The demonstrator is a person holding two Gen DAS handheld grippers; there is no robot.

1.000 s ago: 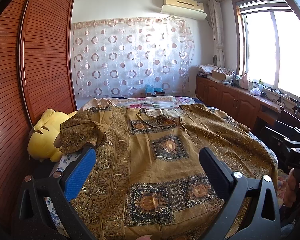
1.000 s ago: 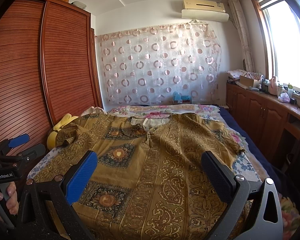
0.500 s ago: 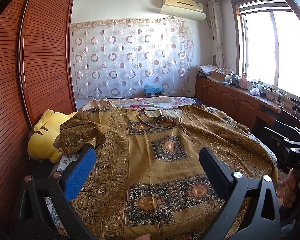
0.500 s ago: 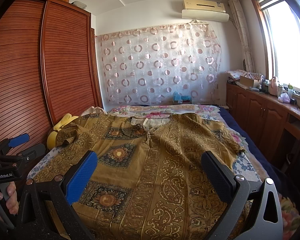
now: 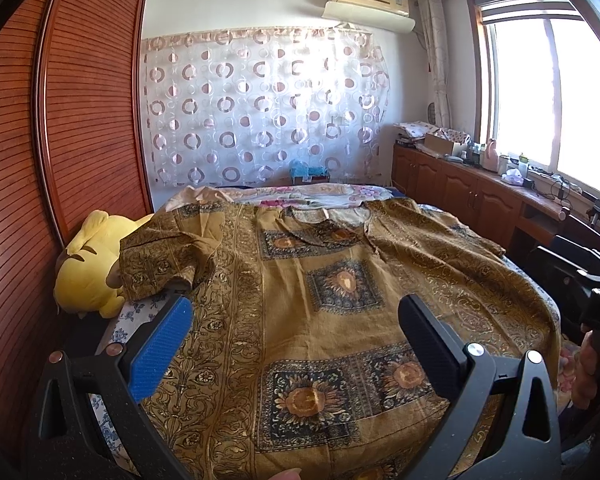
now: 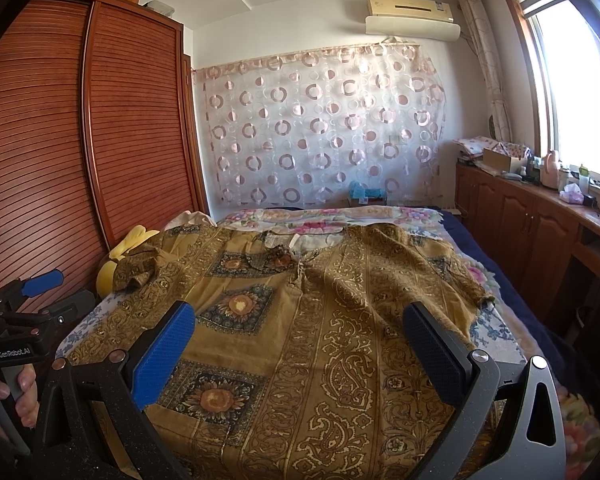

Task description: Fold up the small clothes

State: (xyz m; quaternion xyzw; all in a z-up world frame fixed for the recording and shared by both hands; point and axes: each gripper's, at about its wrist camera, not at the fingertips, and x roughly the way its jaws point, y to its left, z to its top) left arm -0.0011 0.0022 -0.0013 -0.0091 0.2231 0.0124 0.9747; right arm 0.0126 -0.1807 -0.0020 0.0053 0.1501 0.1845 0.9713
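A bed beside a slatted wardrobe carries a mustard, flower-patterned shirt, spread flat just ahead of both claws. Its far-left sleeve is folded inward. The left claw and right claw hover wide apart, empty.

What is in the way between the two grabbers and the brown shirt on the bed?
Nothing visible. The shirt lies spread flat, and the left gripper and right gripper are both open just above its near end.

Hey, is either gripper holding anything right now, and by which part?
Nothing is held. The left gripper and right gripper are both open above the brown patterned shirt.
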